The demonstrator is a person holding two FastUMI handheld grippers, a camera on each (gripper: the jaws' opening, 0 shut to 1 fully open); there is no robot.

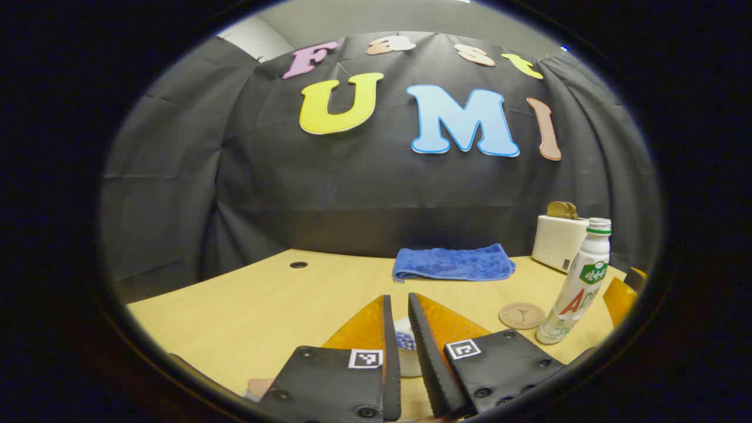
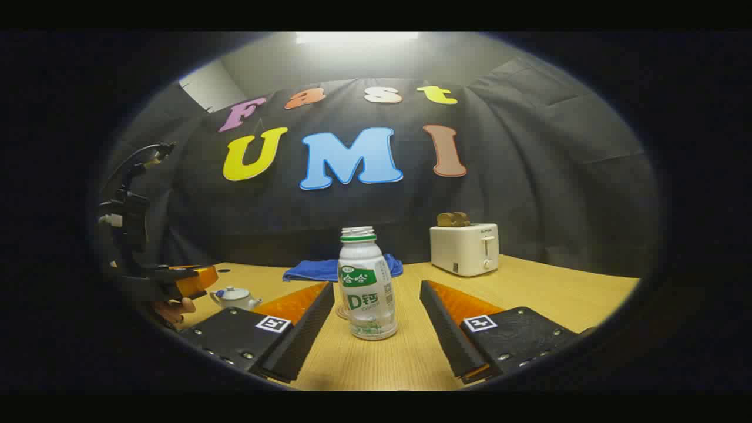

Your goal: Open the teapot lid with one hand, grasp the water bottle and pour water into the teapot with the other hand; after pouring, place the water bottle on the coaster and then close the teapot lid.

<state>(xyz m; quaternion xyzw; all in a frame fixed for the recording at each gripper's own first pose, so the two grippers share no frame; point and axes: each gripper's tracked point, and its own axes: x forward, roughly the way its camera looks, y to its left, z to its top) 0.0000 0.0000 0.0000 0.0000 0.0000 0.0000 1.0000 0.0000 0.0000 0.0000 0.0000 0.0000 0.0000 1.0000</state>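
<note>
A small white teapot (image 2: 235, 298) with a blue-patterned lid stands at the left of the wooden table (image 2: 546, 294). My left gripper (image 1: 398, 299) hovers just over the teapot (image 1: 405, 346), which shows through the narrow gap between its fingers; they grip nothing. The left gripper (image 2: 197, 281) sits close beside the pot in the right gripper view. An uncapped white water bottle (image 2: 365, 291) stands upright between the wide-open fingers of my right gripper (image 2: 376, 285), untouched. A round cork coaster (image 1: 521, 315) lies just left of the bottle (image 1: 578, 288).
A folded blue towel (image 1: 452, 263) lies at the back of the table. A white toaster (image 2: 464, 249) with bread in it stands at the back right. A hand (image 2: 173, 311) holds the left gripper. A cable hole (image 1: 298, 265) is at the far left.
</note>
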